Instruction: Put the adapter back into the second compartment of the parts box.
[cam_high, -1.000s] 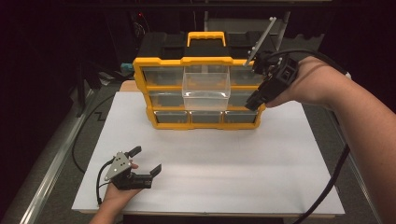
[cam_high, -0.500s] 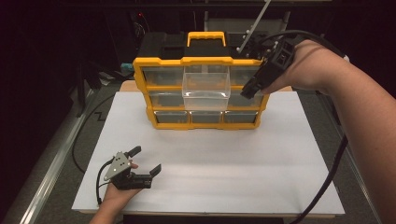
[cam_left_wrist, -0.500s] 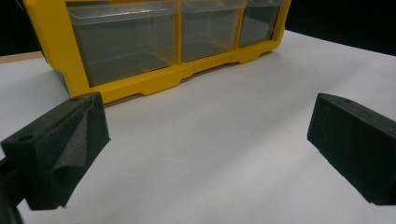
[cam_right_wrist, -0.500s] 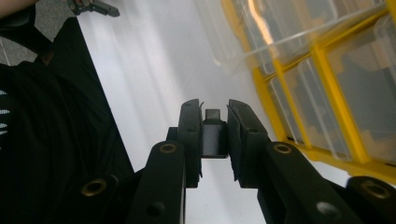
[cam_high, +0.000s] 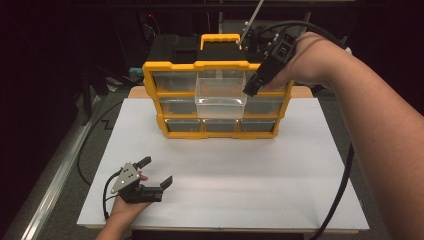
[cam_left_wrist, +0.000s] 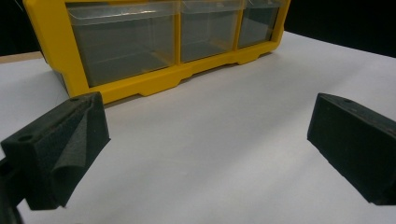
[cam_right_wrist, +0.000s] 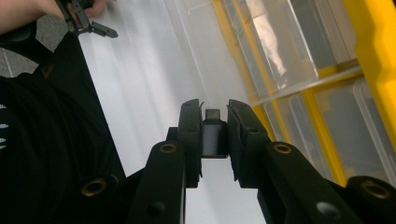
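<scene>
A yellow organizer (cam_high: 172, 65) with clear drawers stands at the back of the white board (cam_high: 280, 170). Its middle drawer (cam_high: 220, 97) is pulled out. My right gripper (cam_high: 251, 89) hovers at that drawer's right front corner, pointing down. In the right gripper view its jaws (cam_right_wrist: 215, 116) are shut on a small black block (cam_right_wrist: 214, 135), with the clear drawer (cam_right_wrist: 205, 51) and the yellow frame (cam_right_wrist: 373, 46) below. My left gripper (cam_high: 156, 171) rests on the board at the near left, open, with nothing between its jaws (cam_left_wrist: 205, 121). It faces the organizer's bottom row (cam_left_wrist: 140, 86).
A black cable (cam_high: 345, 175) trails from the right gripper down along the forearm. The organizer's yellow handle (cam_high: 220, 40) sticks up at the back. Dark equipment and a metal rod (cam_high: 252, 20) stand behind it. A grey rail (cam_high: 55, 170) runs along the table's left side.
My right hand has moved left and upward, from the organizer's right edge to the pulled-out middle drawer, still holding the black block. The left gripper has stayed put.
</scene>
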